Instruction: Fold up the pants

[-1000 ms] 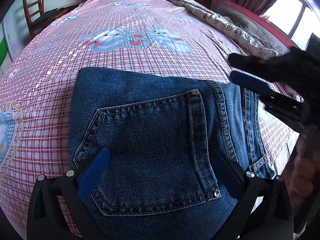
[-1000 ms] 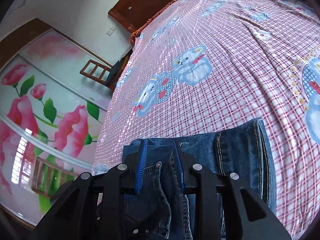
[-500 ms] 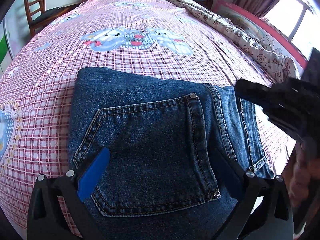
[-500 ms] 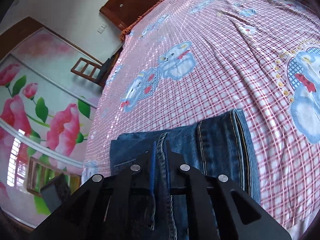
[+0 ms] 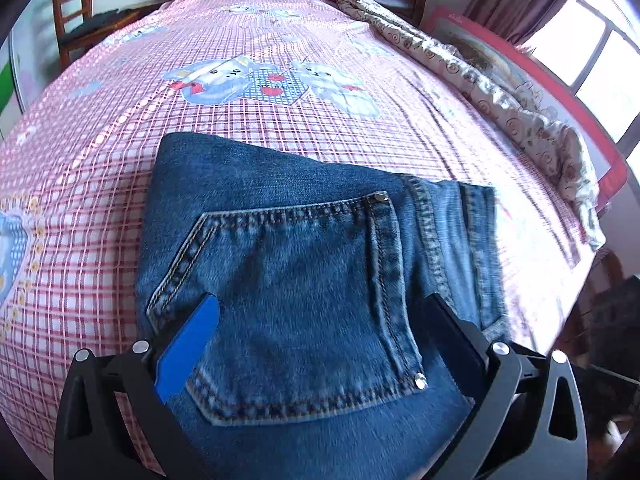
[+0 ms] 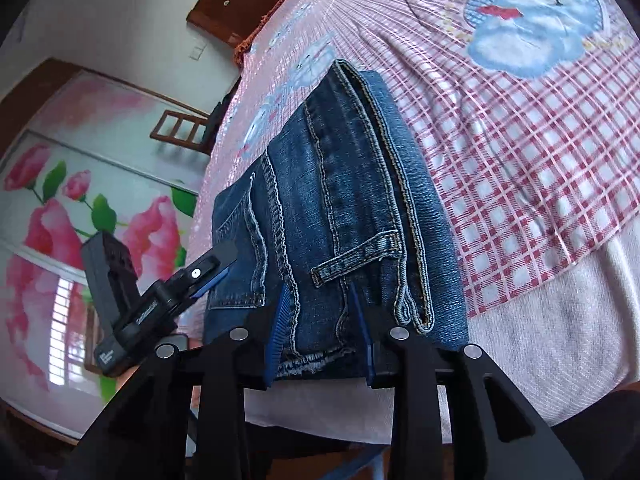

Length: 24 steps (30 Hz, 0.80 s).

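- With the jeans [image 5: 304,280] already stacked into a compact, several-layered bundle near the foot edge of the bed [image 5: 280,92], the folding looks close to finished; the back pocket [image 5: 296,308] faces up on the top layer and no trouser leg trails loose in either view.
- What may remain, judging by the bundle's shape, is little more than squaring its edges or one last flattening; whether a further fold is meant cannot be told.
- The left tongs [image 5: 320,344] are spread wide above the top layer, the blue pad [image 5: 186,350] low over the pocket's left edge and the dark finger at its right; they pinch nothing, and whether the tips touch the denim cannot be made out.
- The right tongs [image 6: 320,332] stand at the bundle's near end, their jaws partly apart after just opening; the frayed hem and a side seam lie between the two blue pads, which do not appear to press on the cloth.
- In the right wrist view the belt loop [image 6: 356,254] and doubled waistband lie just beyond the right tongs, and the left tongs [image 6: 200,272] come in from the left at the bundle's far side.
- The bundle rests on the pink checked sheet [image 6: 520,168], beside the bed's white edge.
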Each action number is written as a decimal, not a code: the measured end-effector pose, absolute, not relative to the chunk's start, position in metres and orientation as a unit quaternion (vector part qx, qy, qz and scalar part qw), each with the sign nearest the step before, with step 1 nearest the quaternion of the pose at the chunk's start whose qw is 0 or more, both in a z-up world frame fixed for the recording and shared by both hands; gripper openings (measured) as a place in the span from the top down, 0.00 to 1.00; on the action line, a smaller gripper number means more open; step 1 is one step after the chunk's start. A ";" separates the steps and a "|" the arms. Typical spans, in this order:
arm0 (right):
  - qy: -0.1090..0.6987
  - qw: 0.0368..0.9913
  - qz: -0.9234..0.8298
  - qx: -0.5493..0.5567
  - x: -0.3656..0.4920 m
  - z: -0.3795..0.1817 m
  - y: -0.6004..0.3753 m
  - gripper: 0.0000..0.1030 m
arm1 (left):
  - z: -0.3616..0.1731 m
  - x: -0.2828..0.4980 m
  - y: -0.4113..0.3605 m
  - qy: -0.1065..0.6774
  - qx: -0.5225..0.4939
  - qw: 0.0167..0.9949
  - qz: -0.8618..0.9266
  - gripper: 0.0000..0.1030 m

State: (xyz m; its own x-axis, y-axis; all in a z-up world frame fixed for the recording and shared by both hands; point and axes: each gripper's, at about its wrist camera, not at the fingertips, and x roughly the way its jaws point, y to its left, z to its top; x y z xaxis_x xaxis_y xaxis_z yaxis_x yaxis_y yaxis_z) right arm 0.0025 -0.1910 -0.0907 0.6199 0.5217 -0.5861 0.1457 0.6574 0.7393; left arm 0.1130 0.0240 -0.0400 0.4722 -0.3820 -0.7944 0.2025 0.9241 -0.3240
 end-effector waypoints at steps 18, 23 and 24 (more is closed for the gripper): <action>0.424 0.816 0.126 0.372 0.013 -0.089 -0.185 0.72 | -0.066 0.031 0.101 0.483 -0.206 0.818 -0.237 0.34; 0.422 0.818 0.127 0.369 0.014 -0.088 -0.182 0.72 | -0.080 0.027 0.119 0.499 -0.254 0.794 -0.235 0.43; 0.422 0.818 0.128 0.369 0.014 -0.089 -0.183 0.72 | -0.078 0.027 0.116 0.503 -0.243 0.797 -0.231 0.44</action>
